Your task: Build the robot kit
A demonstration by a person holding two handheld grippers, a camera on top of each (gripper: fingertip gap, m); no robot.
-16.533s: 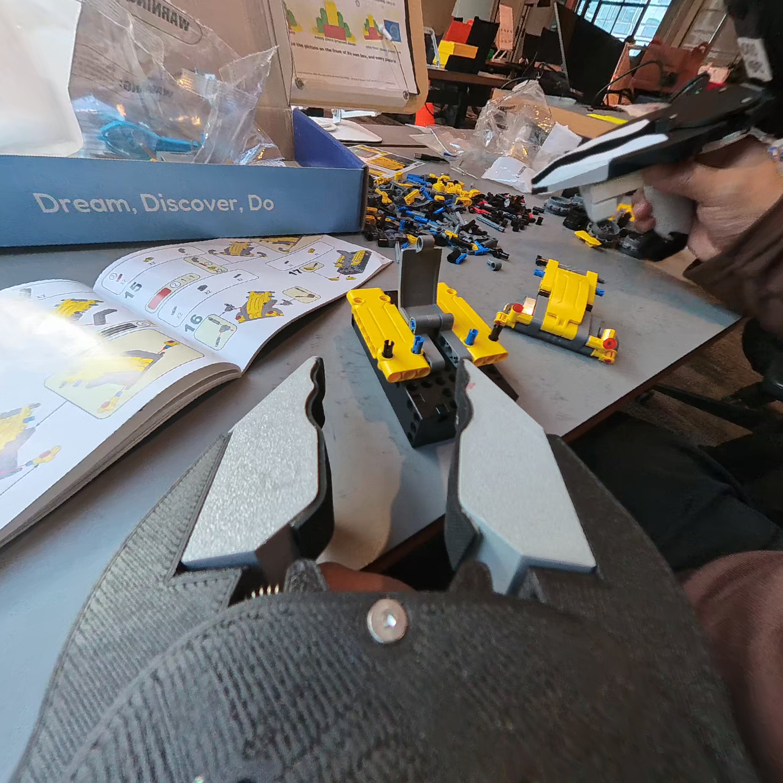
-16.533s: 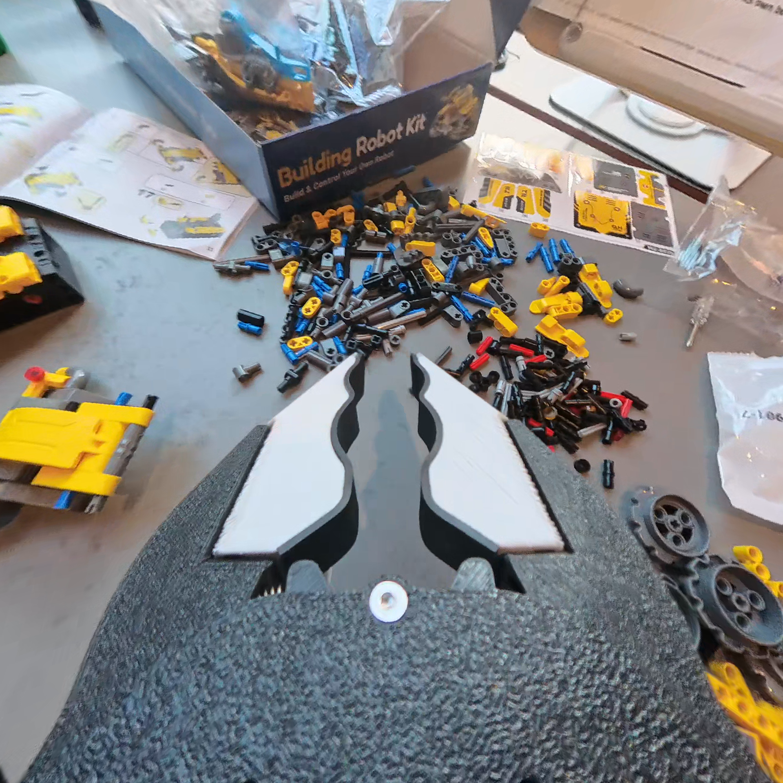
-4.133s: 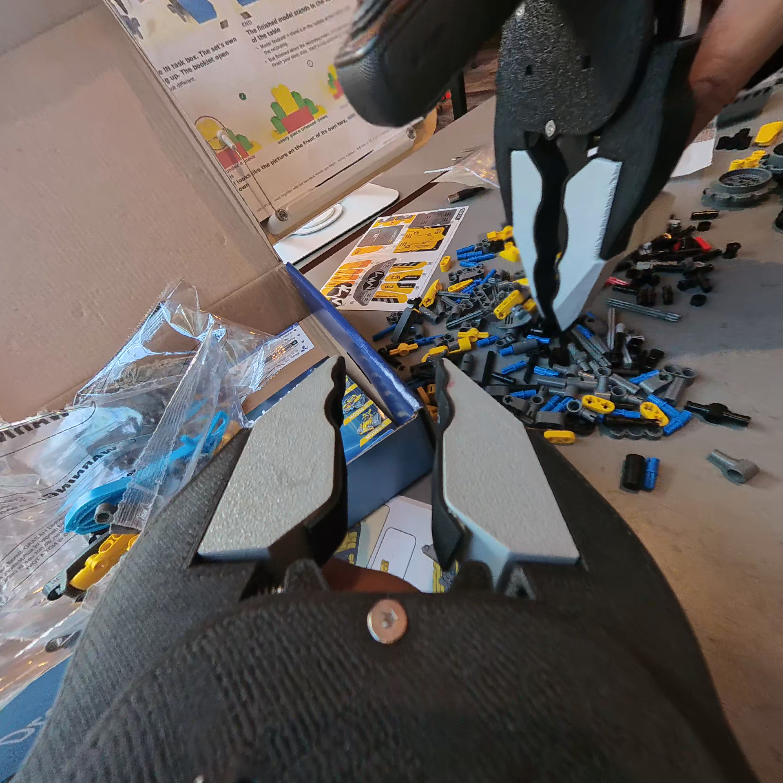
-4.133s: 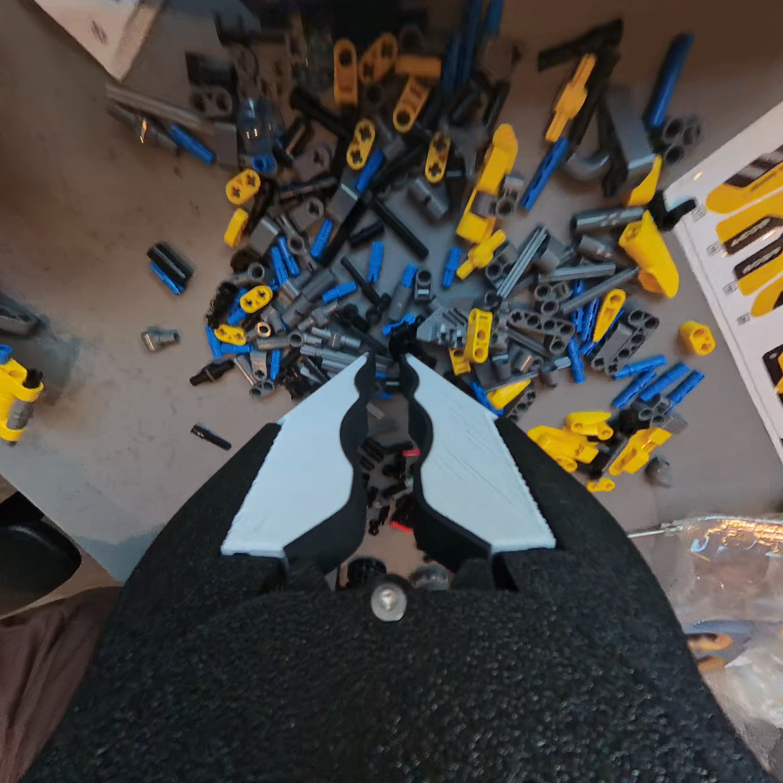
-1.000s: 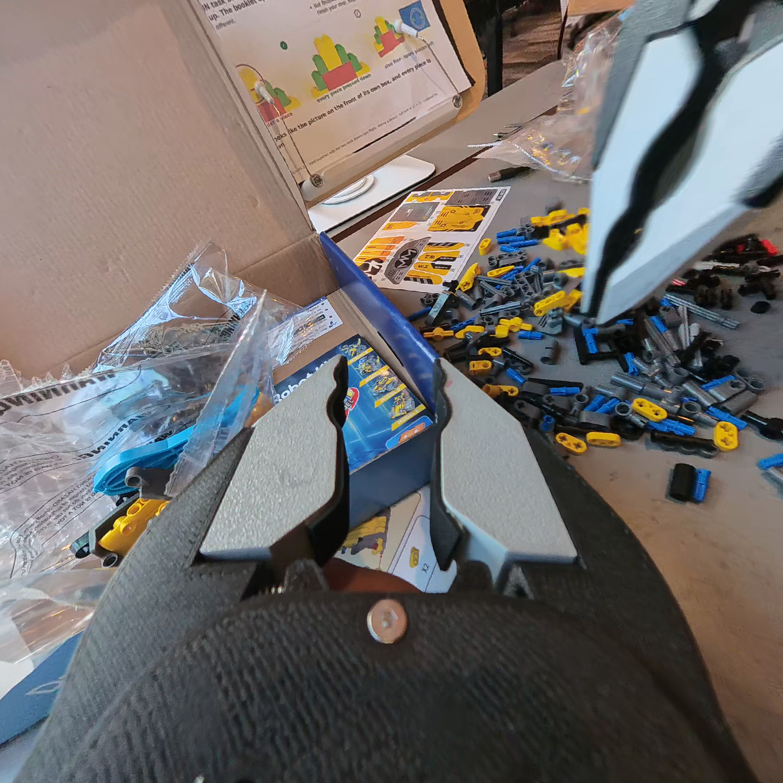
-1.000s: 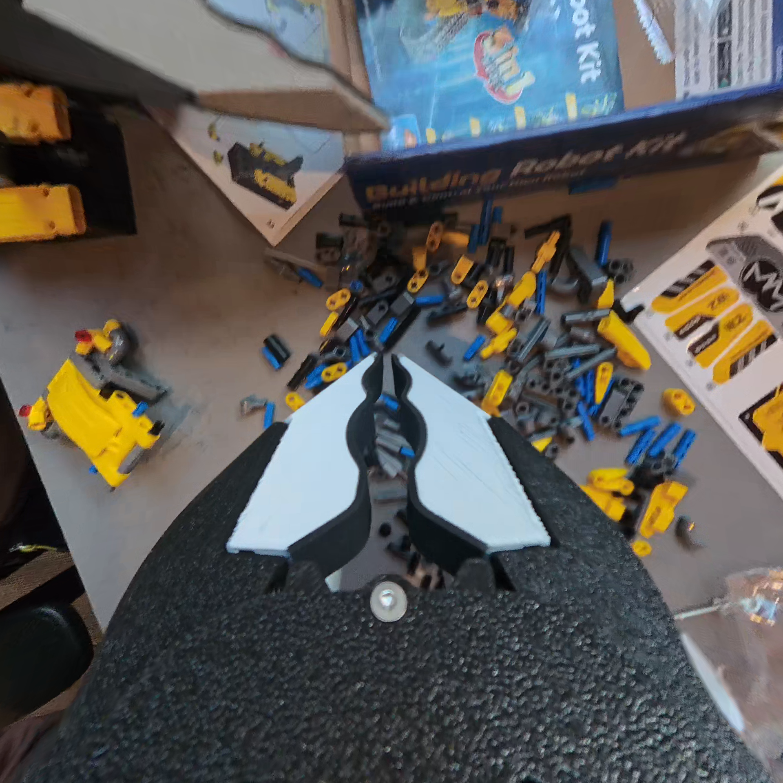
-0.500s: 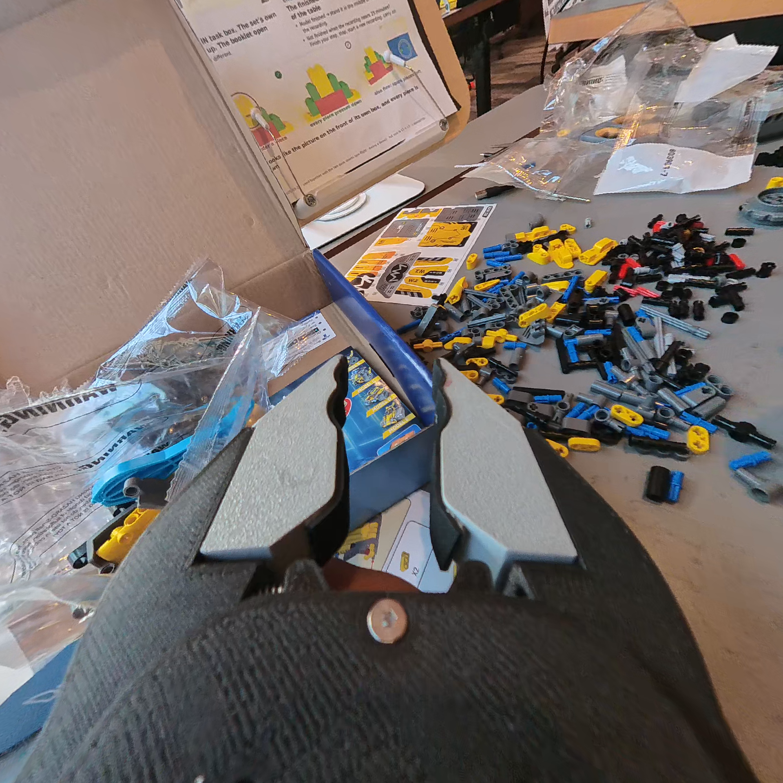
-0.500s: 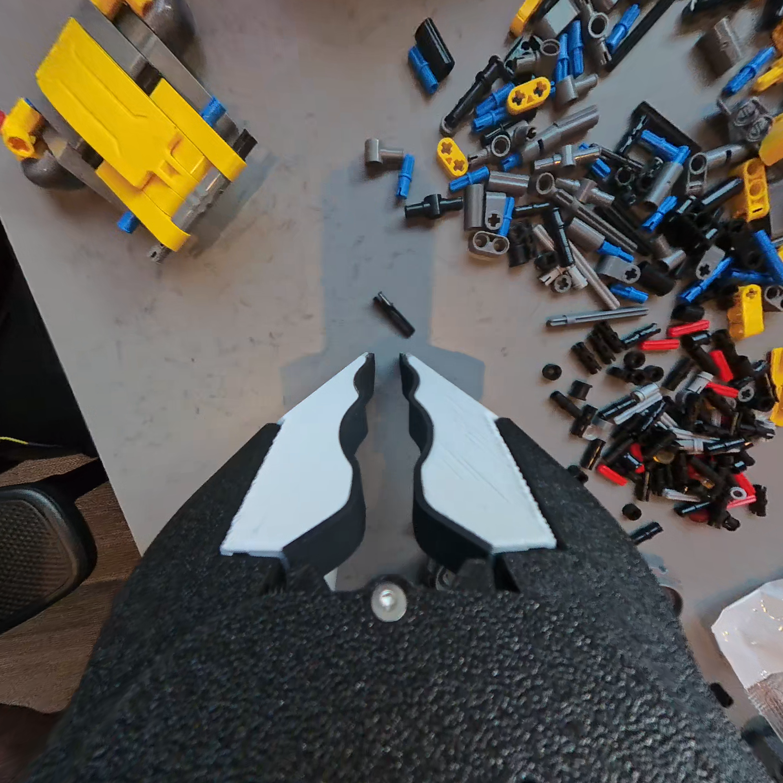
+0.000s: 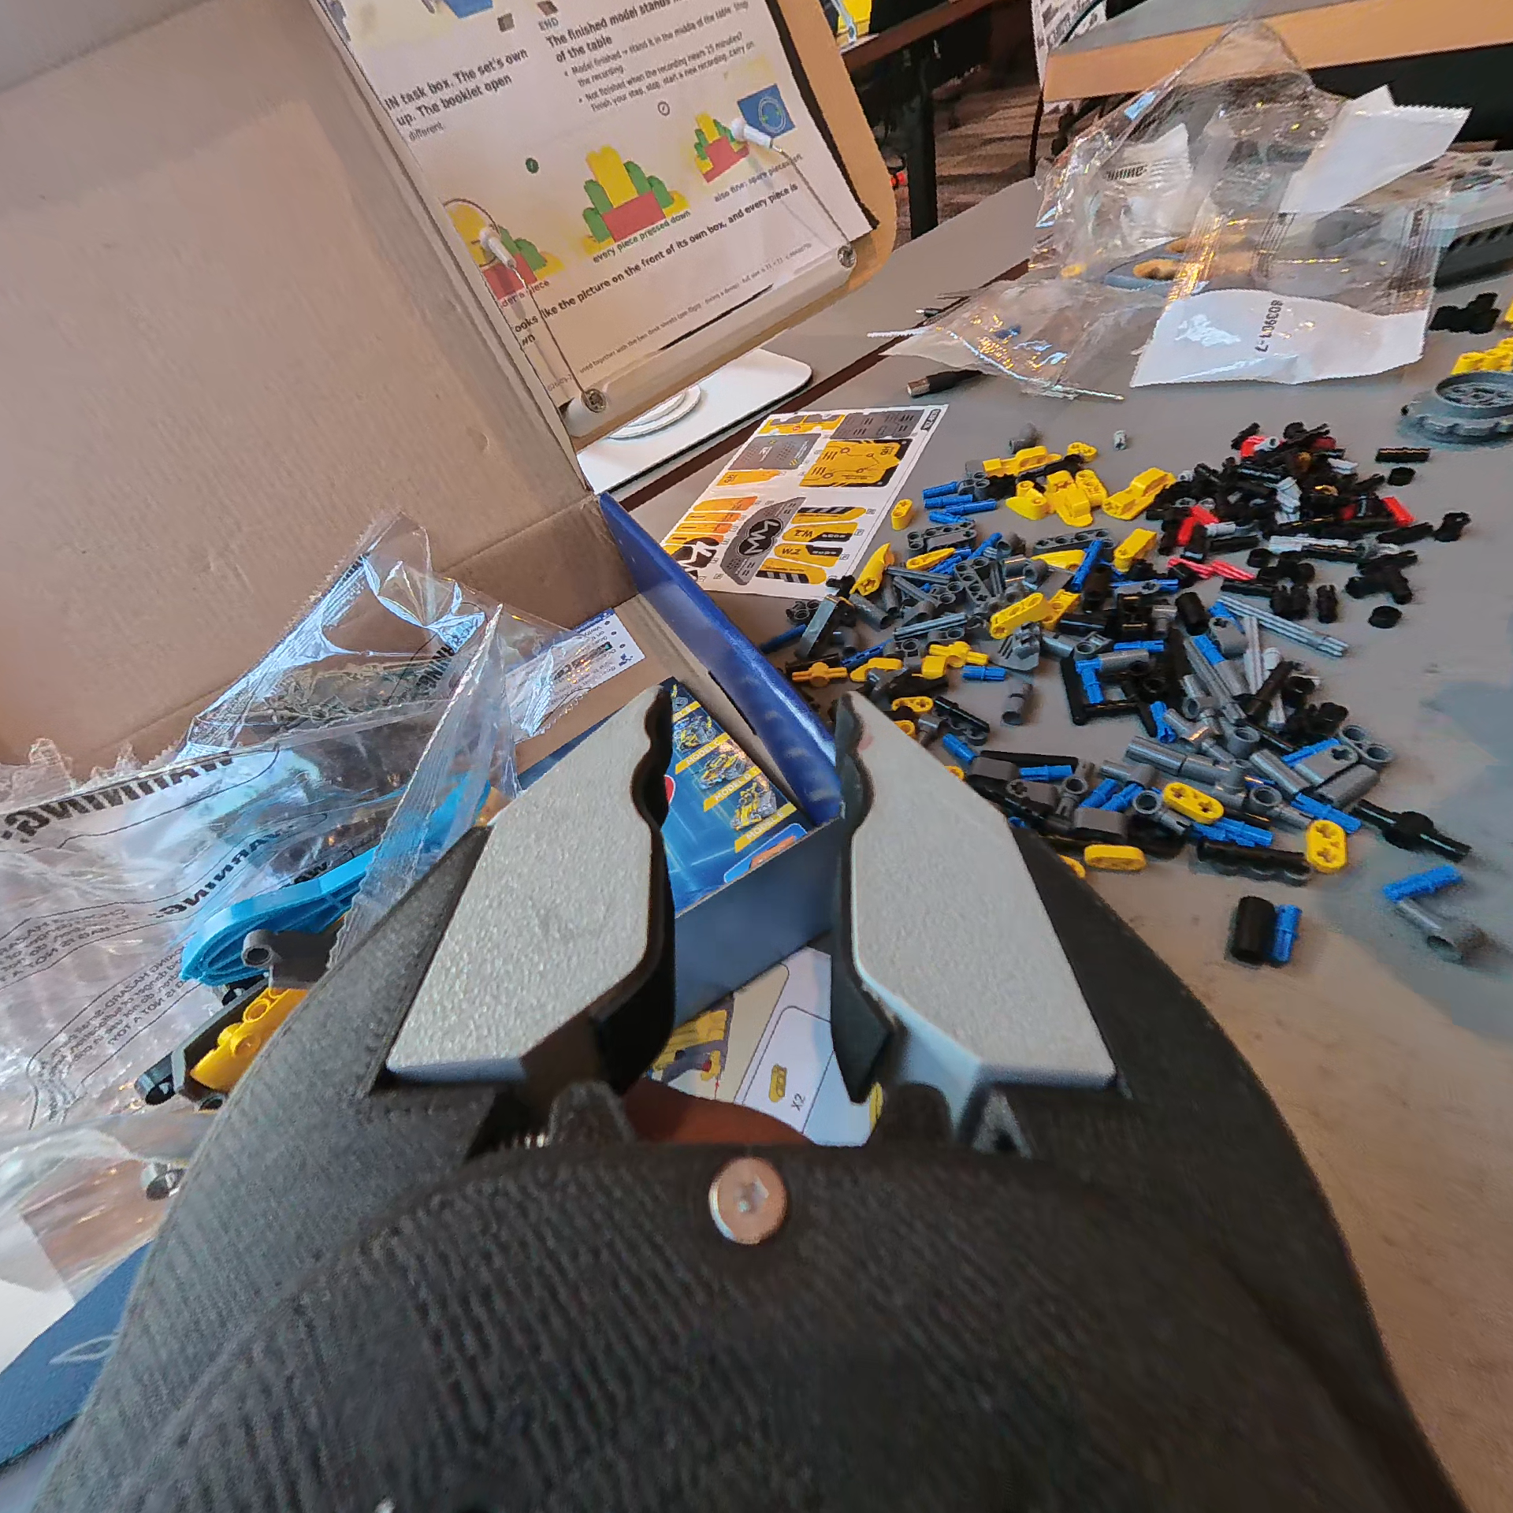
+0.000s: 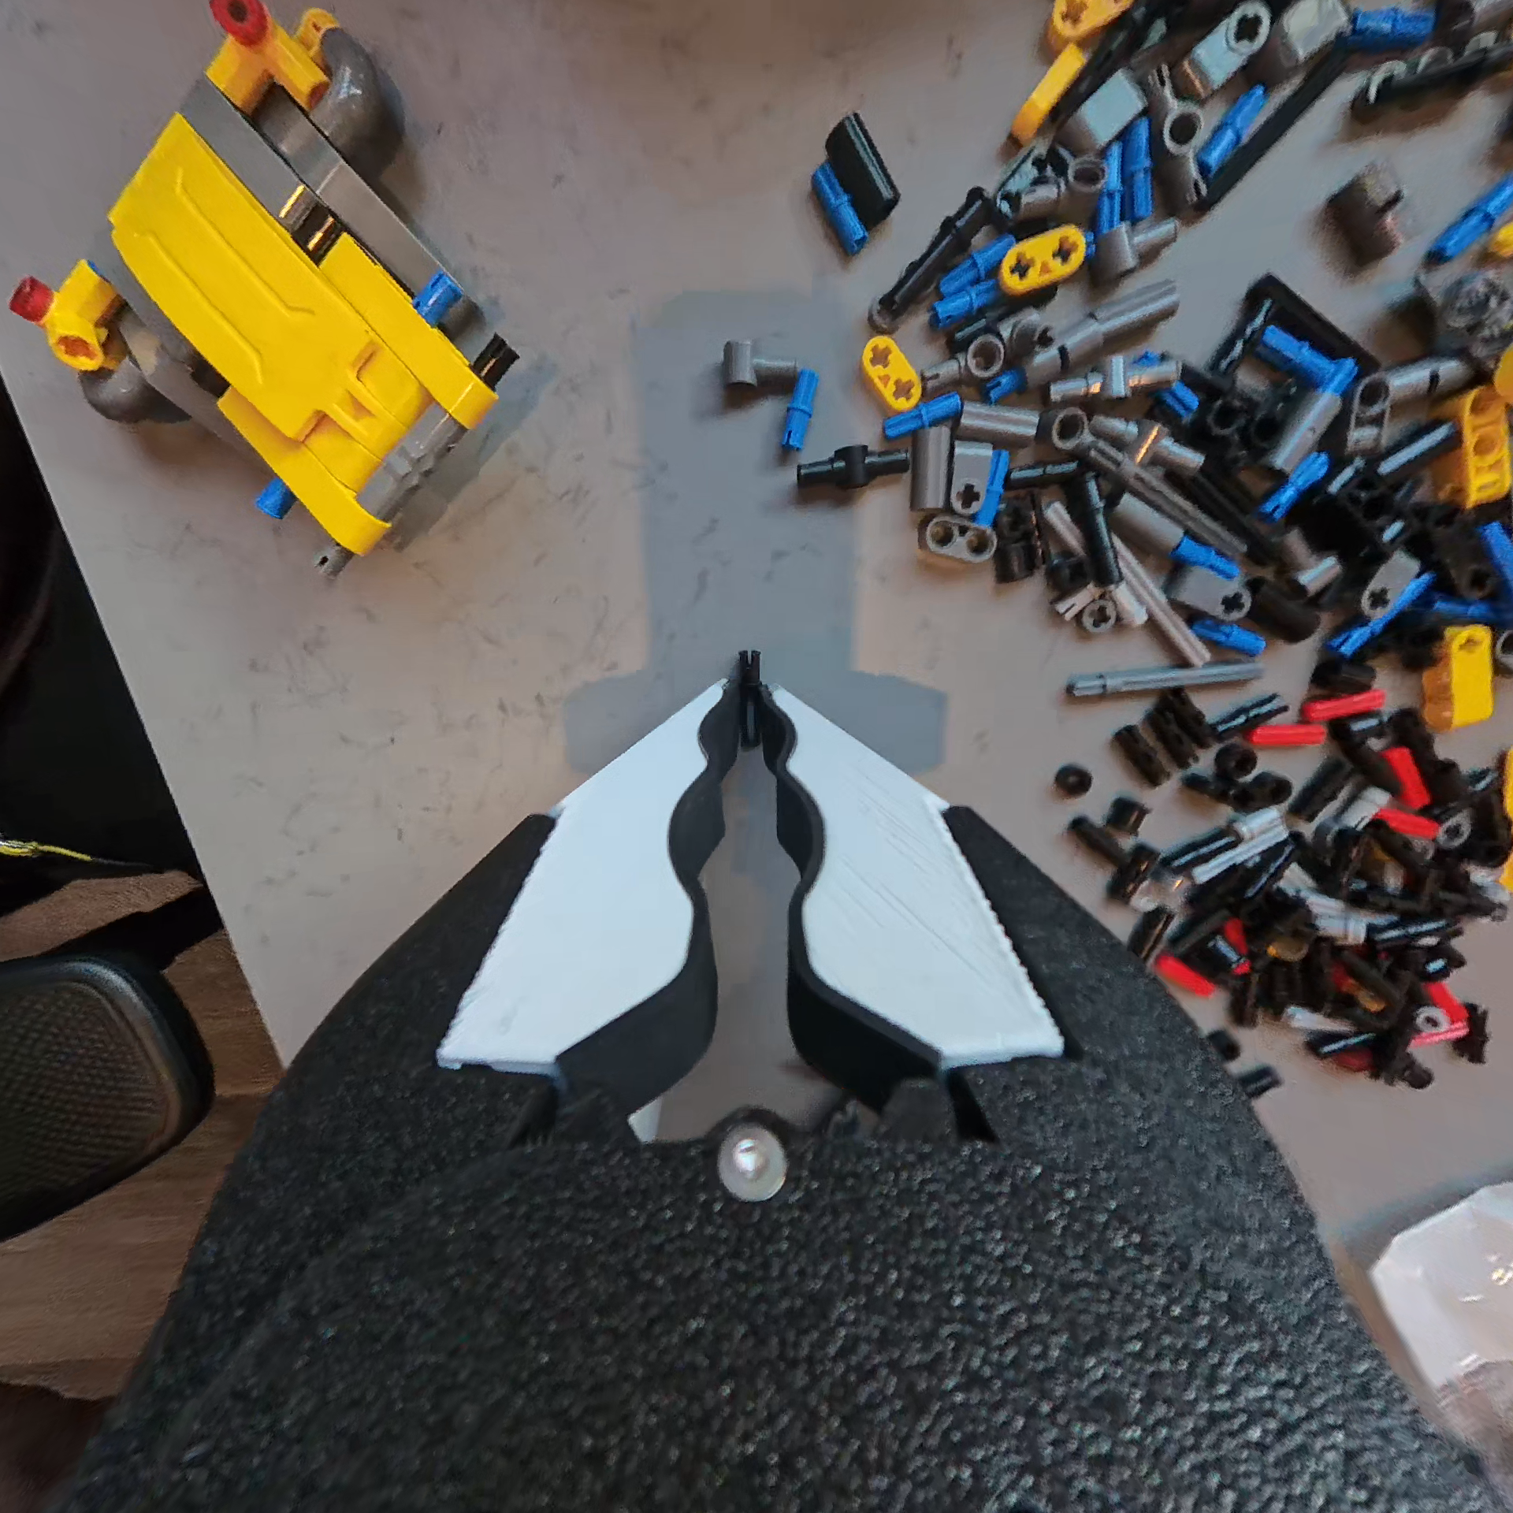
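My right gripper [image 10: 747,696] is shut on a small black pin [image 10: 747,686], which sticks out past the fingertips above the grey table [image 10: 458,639]. A yellow and grey built assembly [image 10: 278,327] lies to its upper left. A pile of loose blue, black, grey and yellow parts [image 10: 1187,458] lies to its right. My left gripper [image 9: 745,720] is open and empty, hovering over the corner of the blue kit box [image 9: 737,696]. The parts pile also shows in the left wrist view [image 9: 1146,679].
Clear plastic bags [image 9: 286,778] with blue and yellow pieces fill the box. A sticker sheet [image 9: 810,499] lies by the box. A white instruction stand [image 9: 655,164] is behind it. Empty bags [image 9: 1228,246] lie at the back. The table edge [image 10: 147,720] is to the left. One gripper's finger ends stand about 25 cm off the other's.
My right gripper moved down onto the lone black pin and closed on it. The left gripper barely moved.
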